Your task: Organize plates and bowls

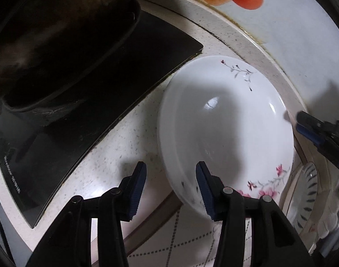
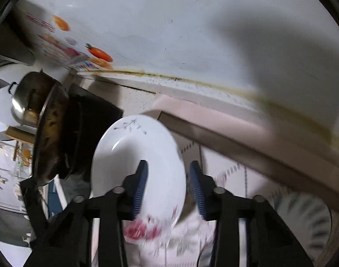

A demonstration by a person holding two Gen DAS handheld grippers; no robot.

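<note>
One floral plate (image 1: pixel 225 133) sits on your bench (image 1: pixel 116 155) beside the black stove (image 1: pixel 85 102), long axis running away from you. Both left gripper (image 1: pixel 170 191) and right gripper (image 2: pixel 168 187) fingers are spread wide, straddling its rim without holding it.

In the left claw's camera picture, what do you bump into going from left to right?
Big dark wok → black stove top → white flowered plate → striped plate, with the right claw above it.
</note>
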